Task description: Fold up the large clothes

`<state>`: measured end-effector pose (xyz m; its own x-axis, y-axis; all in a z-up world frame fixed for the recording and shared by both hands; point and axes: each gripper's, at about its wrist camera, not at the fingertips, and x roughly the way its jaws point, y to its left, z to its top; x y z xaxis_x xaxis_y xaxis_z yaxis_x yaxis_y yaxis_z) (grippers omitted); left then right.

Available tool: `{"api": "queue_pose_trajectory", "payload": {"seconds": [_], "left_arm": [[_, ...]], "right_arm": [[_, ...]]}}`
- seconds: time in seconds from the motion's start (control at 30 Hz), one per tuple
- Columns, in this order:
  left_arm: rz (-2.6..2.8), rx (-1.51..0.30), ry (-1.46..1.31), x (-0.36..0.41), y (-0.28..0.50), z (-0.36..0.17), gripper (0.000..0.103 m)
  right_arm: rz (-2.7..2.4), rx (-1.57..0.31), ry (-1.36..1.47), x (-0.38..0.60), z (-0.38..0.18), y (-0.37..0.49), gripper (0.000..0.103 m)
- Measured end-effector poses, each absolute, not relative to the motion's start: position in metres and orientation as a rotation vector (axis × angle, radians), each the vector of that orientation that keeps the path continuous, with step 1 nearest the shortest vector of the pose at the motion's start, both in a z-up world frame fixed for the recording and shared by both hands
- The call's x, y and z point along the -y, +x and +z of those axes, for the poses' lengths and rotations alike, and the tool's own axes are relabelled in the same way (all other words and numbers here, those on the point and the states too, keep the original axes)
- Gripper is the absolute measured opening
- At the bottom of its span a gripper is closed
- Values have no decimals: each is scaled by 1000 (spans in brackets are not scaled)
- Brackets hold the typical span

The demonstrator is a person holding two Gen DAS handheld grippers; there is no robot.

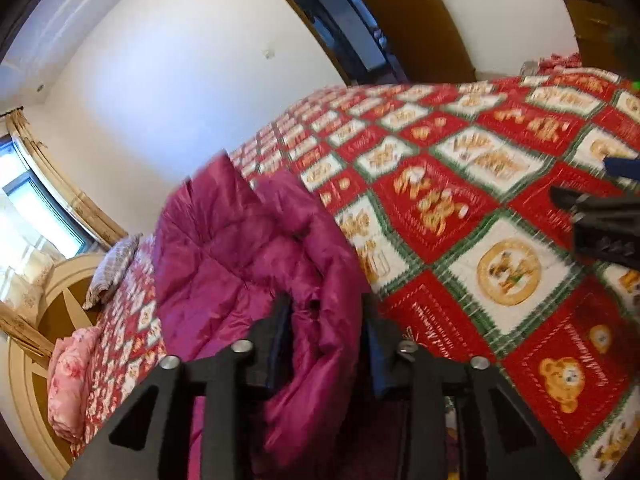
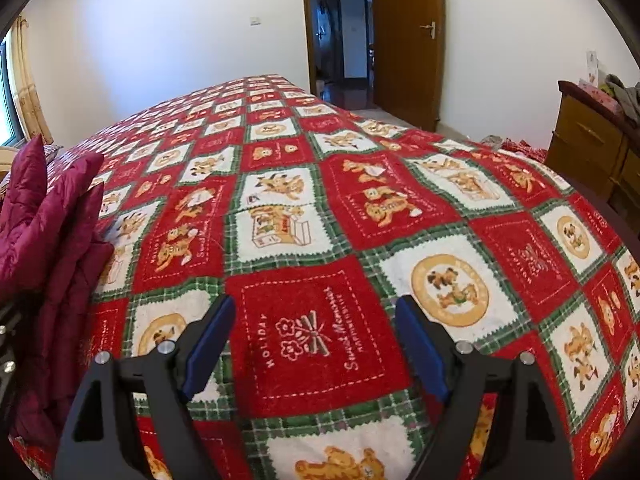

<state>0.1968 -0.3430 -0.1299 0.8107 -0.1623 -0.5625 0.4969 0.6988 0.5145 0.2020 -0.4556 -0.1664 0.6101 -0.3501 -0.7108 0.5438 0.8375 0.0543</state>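
Observation:
A magenta quilted jacket (image 1: 224, 240) lies bunched on the red, white and green bear-pattern bedspread (image 1: 460, 208). My left gripper (image 1: 326, 300) stands partly open, and a puffy fold of the jacket lies between its fingers. In the right wrist view the jacket (image 2: 48, 232) is heaped at the left edge of the bedspread (image 2: 320, 220). My right gripper (image 2: 315, 300) is wide open just above the bedspread, to the right of the jacket, with nothing between its blue pads. It also shows at the right edge of the left wrist view as the right gripper (image 1: 592, 216).
A striped pillow (image 1: 110, 272) and a folded pink quilt (image 1: 70, 376) lie by the cream headboard (image 1: 24, 380) near a curtained window (image 1: 28, 208). Beyond the bed are an open wooden door (image 2: 408, 40) and a wooden dresser (image 2: 592, 148) with clutter on top.

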Motion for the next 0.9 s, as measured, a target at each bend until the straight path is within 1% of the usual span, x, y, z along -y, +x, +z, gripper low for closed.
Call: {"api": "queue_pose_trajectory", "payload": {"seconds": [0.03, 0.07, 0.13, 0.17, 0.23, 0.3, 0.43, 0.5, 0.57, 0.67, 0.77, 0.9], "left_arm": [[-392, -493, 701, 341, 190, -122, 52], [-393, -479, 691, 338, 184, -114, 67], [-405, -444, 663, 330, 173, -98, 82], [-398, -426, 654, 324, 170, -90, 82], [-357, -426, 637, 310, 175, -78, 83], [-286, -445, 612, 291, 192, -69, 83], [-66, -514, 518, 232, 251, -62, 83], [18, -558, 465, 207, 277, -65, 83], [102, -614, 396, 181, 306, -70, 83], [160, -653, 342, 165, 334, -80, 83], [182, -684, 334, 164, 351, -93, 83], [183, -675, 352, 169, 357, -101, 83]], "right_arm": [[-525, -754, 276, 455, -166, 202, 85], [-526, -755, 275, 455, -166, 203, 85], [-526, -763, 273, 455, -166, 203, 85], [-526, -768, 274, 455, -166, 204, 85], [-524, -777, 272, 455, -166, 206, 81], [-513, -783, 266, 450, -160, 212, 73], [-474, -768, 231, 433, -136, 234, 64], [-440, -750, 203, 419, -117, 250, 57], [-396, -728, 179, 401, -96, 267, 56], [-324, -701, 152, 370, -69, 292, 55], [-281, -707, 130, 343, -54, 321, 55], [-264, -724, 102, 312, -42, 350, 54]]}}
